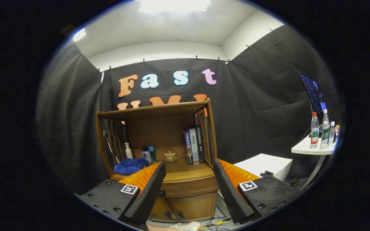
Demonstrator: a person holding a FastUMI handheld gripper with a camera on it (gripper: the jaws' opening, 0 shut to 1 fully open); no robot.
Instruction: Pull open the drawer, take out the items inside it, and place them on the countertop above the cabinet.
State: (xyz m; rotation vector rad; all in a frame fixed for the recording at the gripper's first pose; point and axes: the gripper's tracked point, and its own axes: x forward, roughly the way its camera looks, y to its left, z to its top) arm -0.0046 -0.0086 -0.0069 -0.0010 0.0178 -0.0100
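A wooden cabinet (172,150) stands against the booth wall, some way ahead of my gripper (189,165). Its drawer (191,187) is closed, a dark handle (161,193) at its left end just beside my left finger. The countertop (185,171) above the drawer carries a blue cloth (130,166), a white pump bottle (128,150), two small bottles (149,154), a small teacup on a saucer (170,156) and some upright books (194,146). My fingers stand wide open with nothing between them, framing the drawer front. Two lower doors (180,210) sit under the drawer.
A white box (263,165) sits to the right of the cabinet. Farther right, a white table (312,148) holds several water bottles (320,130) under a monitor (315,94). Cables (214,221) lie on the floor below. A gloved hand (185,226) shows beneath the fingers.
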